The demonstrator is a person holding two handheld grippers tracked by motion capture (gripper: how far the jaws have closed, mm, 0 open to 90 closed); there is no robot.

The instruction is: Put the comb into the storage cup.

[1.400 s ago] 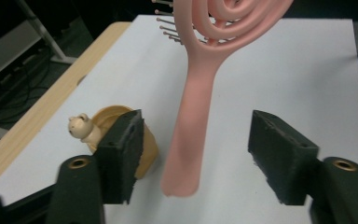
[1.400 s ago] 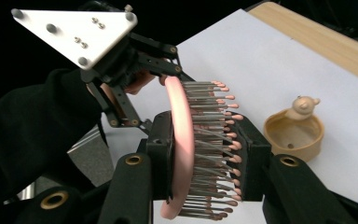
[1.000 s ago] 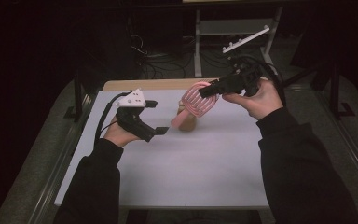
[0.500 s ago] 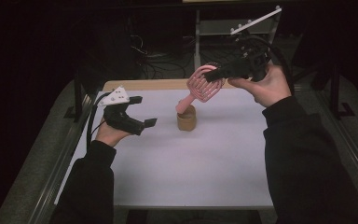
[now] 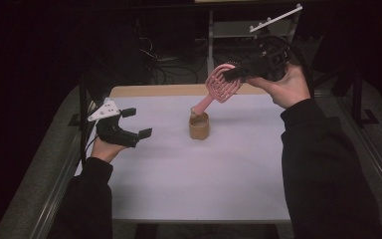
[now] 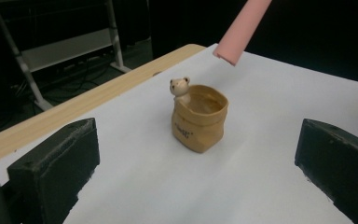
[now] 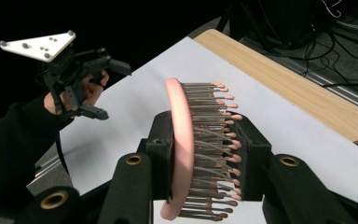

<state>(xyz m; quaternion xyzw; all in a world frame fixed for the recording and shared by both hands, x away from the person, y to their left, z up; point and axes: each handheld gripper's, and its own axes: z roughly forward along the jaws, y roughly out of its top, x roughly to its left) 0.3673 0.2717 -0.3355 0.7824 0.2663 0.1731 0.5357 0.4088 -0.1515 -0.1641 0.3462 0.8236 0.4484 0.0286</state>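
Note:
A pink hairbrush (image 5: 223, 82) hangs tilted over the table, its round head clamped between the jaws of my right gripper (image 5: 237, 74). Up close, the right gripper (image 7: 205, 154) is shut on the brush (image 7: 181, 140), bristles pointing right. The handle end (image 6: 240, 33) hovers just above a small tan bag-shaped pot (image 5: 199, 127) with a bear head on its rim. The pot (image 6: 198, 122) stands upright straight ahead of my left gripper (image 6: 193, 186). The left gripper (image 5: 138, 123) is open and holds nothing, left of the pot and apart from it.
The white table top (image 5: 204, 179) ends at a wooden strip (image 5: 154, 90) along the far side. Behind it stand a metal rack (image 5: 258, 27) and loose cables (image 5: 159, 55) on the dark floor. A rail (image 5: 54, 194) runs along the left edge.
The right gripper has carried the brush up and toward the far right, so the handle now stands higher over the pot. The left gripper has drawn back to the left and sunk slightly.

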